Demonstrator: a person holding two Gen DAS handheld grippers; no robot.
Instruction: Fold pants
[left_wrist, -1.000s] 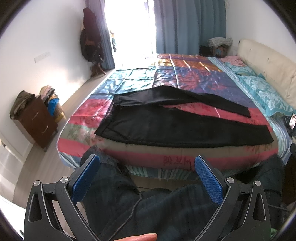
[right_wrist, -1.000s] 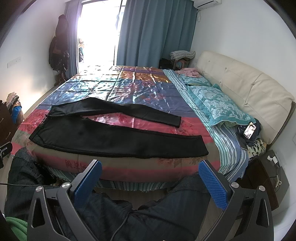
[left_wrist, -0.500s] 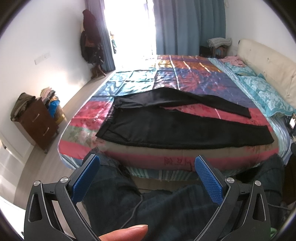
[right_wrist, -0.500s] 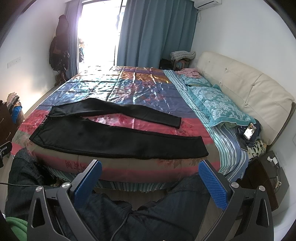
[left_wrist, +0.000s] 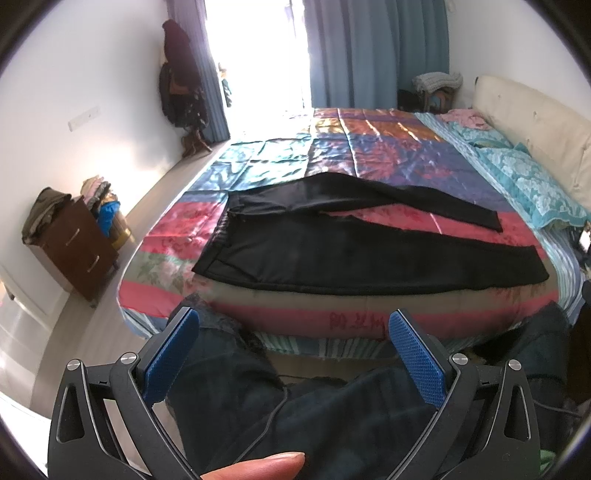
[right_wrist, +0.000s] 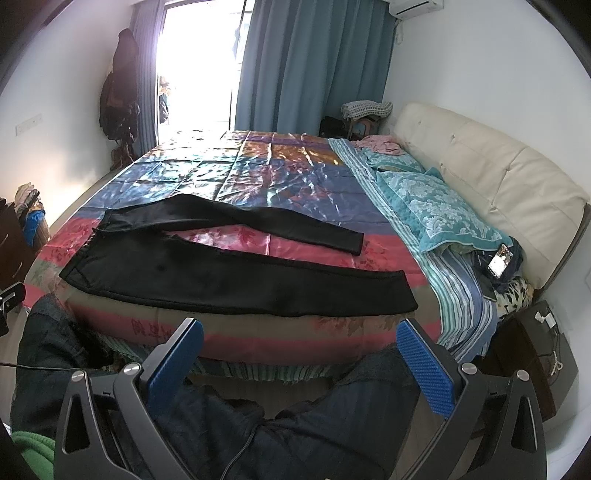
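Black pants (left_wrist: 332, 251) lie flat on the colourful bedspread (left_wrist: 369, 147), waistband to the left, legs spread apart toward the right. They also show in the right wrist view (right_wrist: 221, 273). My left gripper (left_wrist: 293, 325) is open and empty, held back from the bed's near edge above the person's knees. My right gripper (right_wrist: 299, 332) is open and empty too, also short of the bed edge.
A teal pillow (right_wrist: 436, 206) and a cream headboard (right_wrist: 498, 184) are at the right. A phone (right_wrist: 500, 256) lies near the pillow. A brown drawer chest (left_wrist: 74, 247) stands left of the bed. A dark nightstand (right_wrist: 532, 347) is at the right.
The left gripper view has shifted slightly, with the bed a little lower in frame. A fingertip has come further into the bottom of the left view. The pants have not moved.
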